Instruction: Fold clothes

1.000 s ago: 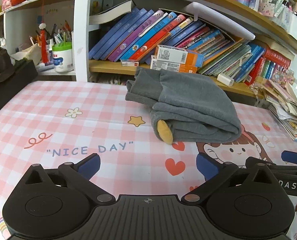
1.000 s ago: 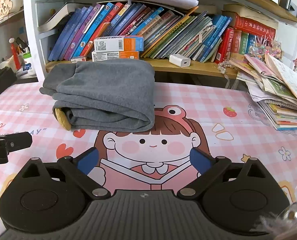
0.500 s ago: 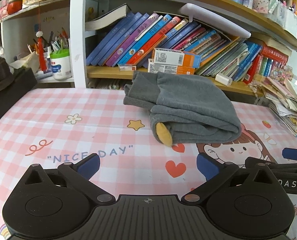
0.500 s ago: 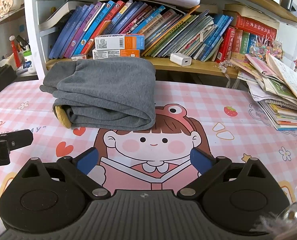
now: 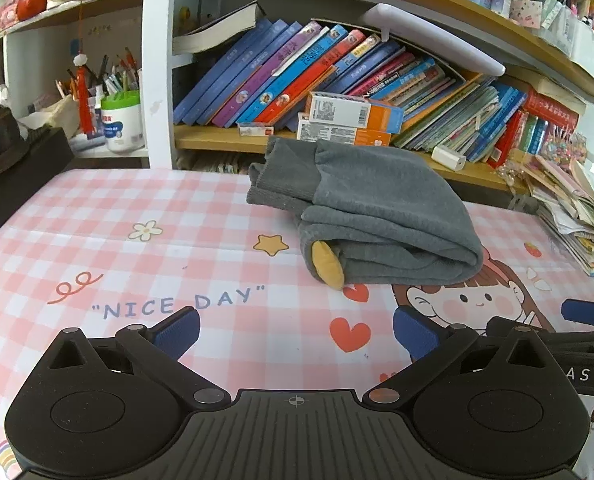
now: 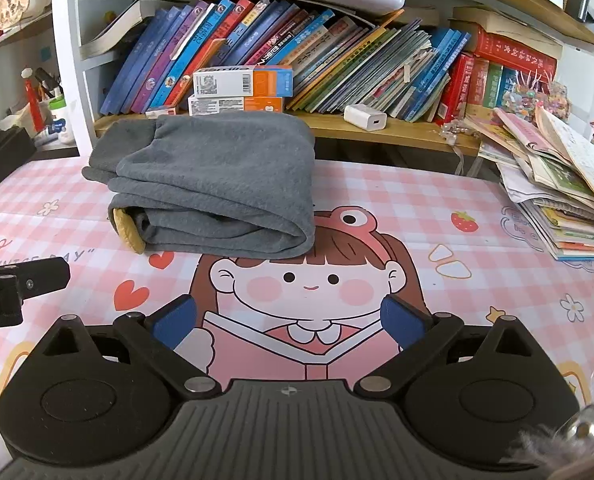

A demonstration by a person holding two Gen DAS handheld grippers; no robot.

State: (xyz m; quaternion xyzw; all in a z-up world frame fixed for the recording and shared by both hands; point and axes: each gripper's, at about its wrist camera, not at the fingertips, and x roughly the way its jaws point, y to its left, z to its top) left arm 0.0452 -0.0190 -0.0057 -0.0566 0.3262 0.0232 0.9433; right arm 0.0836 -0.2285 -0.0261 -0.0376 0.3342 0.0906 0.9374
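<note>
My left gripper (image 5: 295,330) and right gripper (image 6: 289,320) both hung with fingers spread apart and empty, low over the glossy pink checked mat (image 5: 145,256). The grey garment (image 6: 217,184) lay ahead of both, well clear, folded into a thick soft bundle of fleecy knit with ribbed cuffs and a mustard patch (image 5: 327,264) poking out. I judged the plump stack could slump or spring open if nudged sideways.
</note>
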